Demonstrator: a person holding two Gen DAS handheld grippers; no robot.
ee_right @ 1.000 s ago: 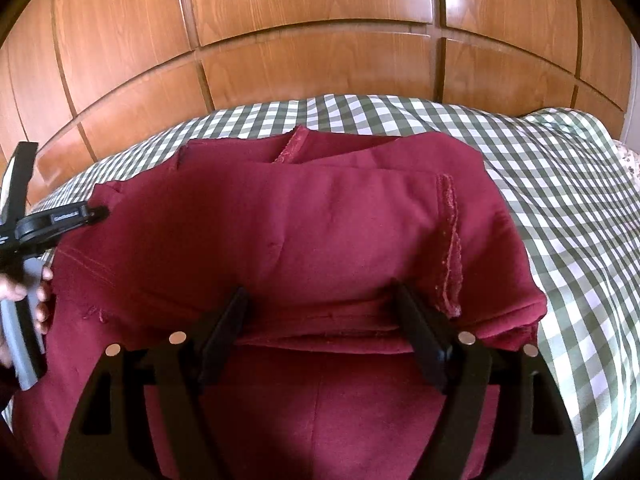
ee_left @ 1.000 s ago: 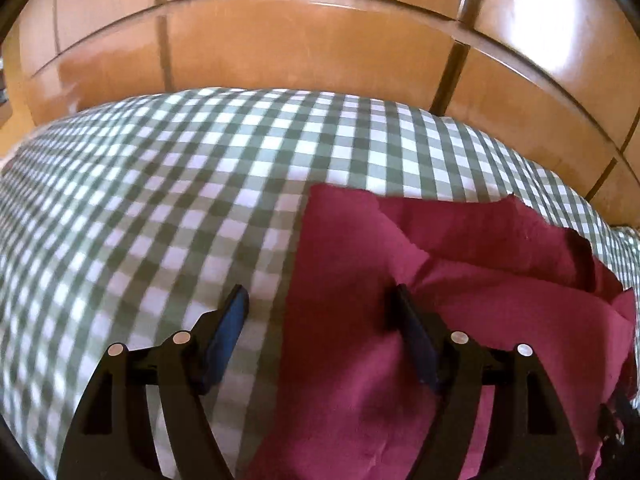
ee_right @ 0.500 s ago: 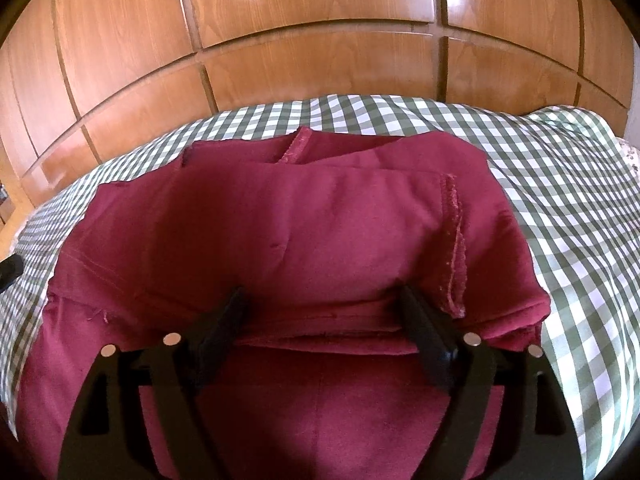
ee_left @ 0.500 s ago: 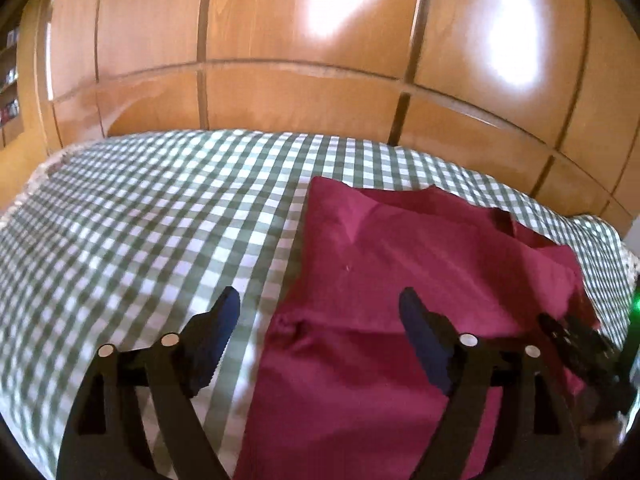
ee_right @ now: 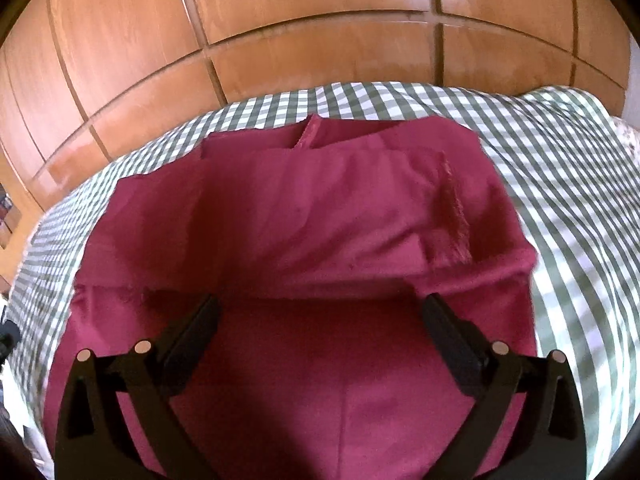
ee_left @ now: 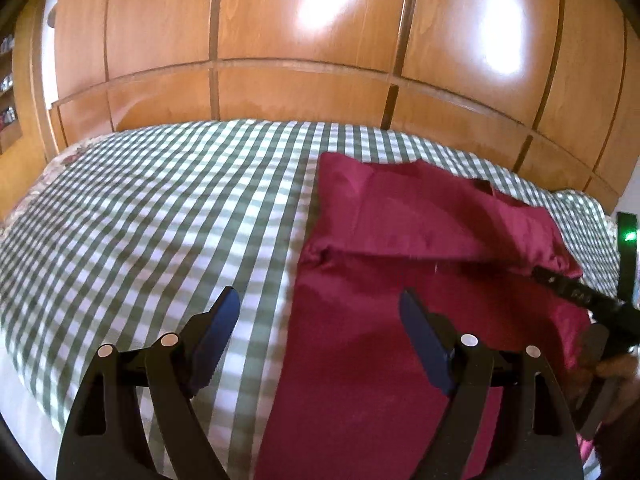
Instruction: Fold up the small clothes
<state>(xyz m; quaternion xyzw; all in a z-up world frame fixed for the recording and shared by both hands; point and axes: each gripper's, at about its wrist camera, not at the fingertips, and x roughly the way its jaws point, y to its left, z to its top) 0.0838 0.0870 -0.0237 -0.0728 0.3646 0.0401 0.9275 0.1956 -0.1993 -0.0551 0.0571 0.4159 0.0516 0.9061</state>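
A dark red garment (ee_left: 400, 248) lies on a green-and-white checked bed cover (ee_left: 160, 208), its far part folded back over the near part. My left gripper (ee_left: 316, 316) is open and empty, raised above the garment's left edge. In the right wrist view the garment (ee_right: 304, 232) fills the middle, with a raw seam (ee_right: 452, 204) showing on the folded layer. My right gripper (ee_right: 320, 312) is open and empty, just above the near edge of the fold. The right gripper's body also shows at the right edge of the left wrist view (ee_left: 580, 296).
A glossy wooden panelled wall (ee_left: 320, 40) stands right behind the bed. The checked cover (ee_right: 580, 184) stretches bare to the right of the garment and far to the left of it. The bed's near left edge (ee_left: 24, 376) drops off.
My left gripper has lifted and pulled back from the garment's left edge, so more of the bed and wall shows. My right gripper has drawn back slightly. Both stayed open.
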